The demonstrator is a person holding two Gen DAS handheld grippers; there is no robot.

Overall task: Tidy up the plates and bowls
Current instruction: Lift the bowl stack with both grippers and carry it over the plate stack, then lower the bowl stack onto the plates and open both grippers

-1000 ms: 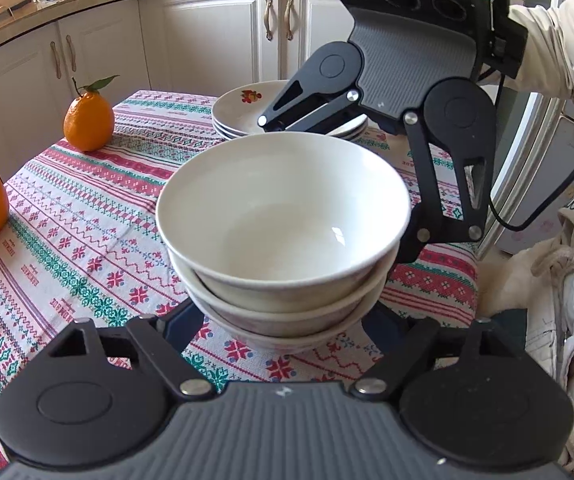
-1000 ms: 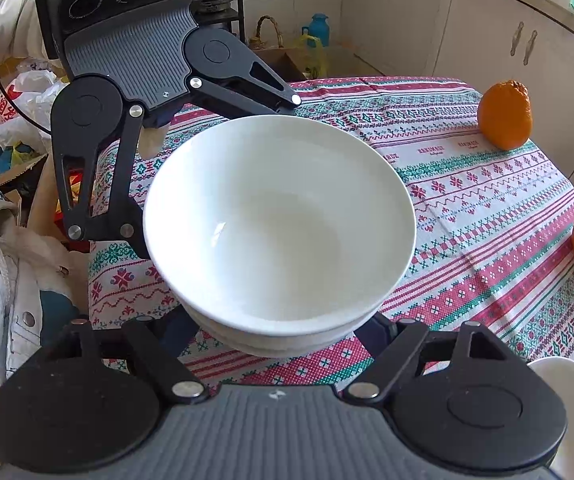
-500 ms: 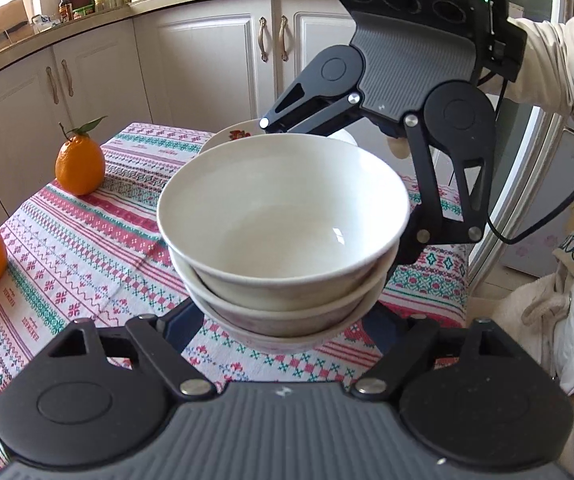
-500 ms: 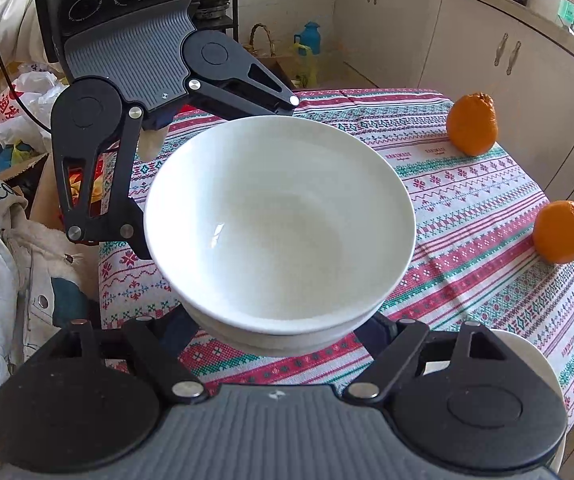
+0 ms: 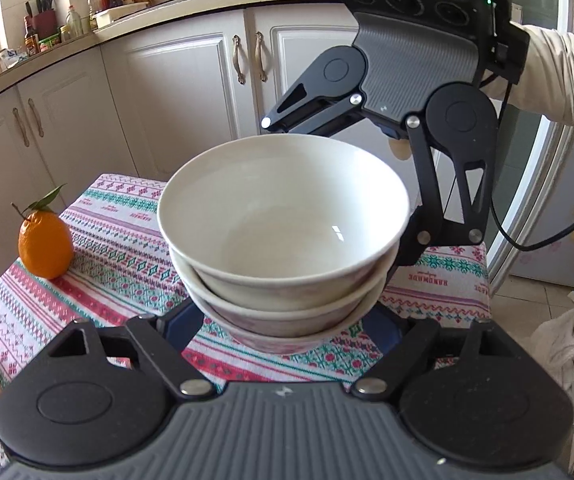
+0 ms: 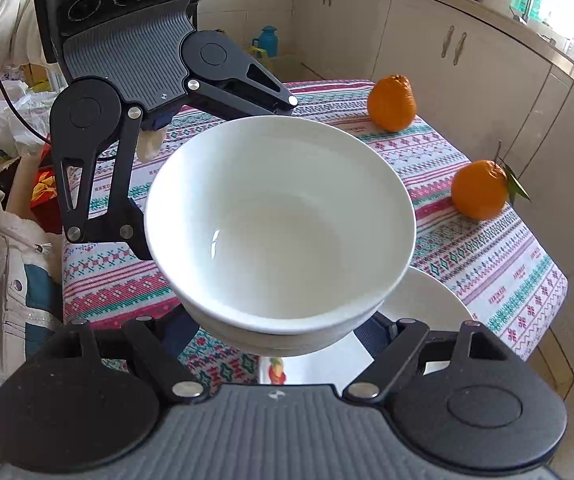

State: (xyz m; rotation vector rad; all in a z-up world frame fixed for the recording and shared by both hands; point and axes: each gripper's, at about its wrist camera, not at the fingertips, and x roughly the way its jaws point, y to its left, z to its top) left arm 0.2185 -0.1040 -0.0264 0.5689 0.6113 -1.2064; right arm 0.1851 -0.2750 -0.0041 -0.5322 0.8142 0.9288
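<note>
The left gripper (image 5: 287,320) clasps the stack of bowls (image 5: 283,240) from the near side, its jaws pressed on the stack's lower walls. The stack hangs above the patterned tablecloth (image 5: 119,248). The right gripper (image 6: 283,332) grips the same stack from the opposite side. At 9 o'clock of the stack in the left view sits an orange (image 5: 45,244); in the right view, plates (image 6: 427,300) lie at 5 o'clock — partly hidden beneath the bowls.

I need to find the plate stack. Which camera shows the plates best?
The right wrist view: a white plate with a flower print shows on the tablecloth, partly hidden beneath the held bowls. The left wrist view shows no plate.
</note>
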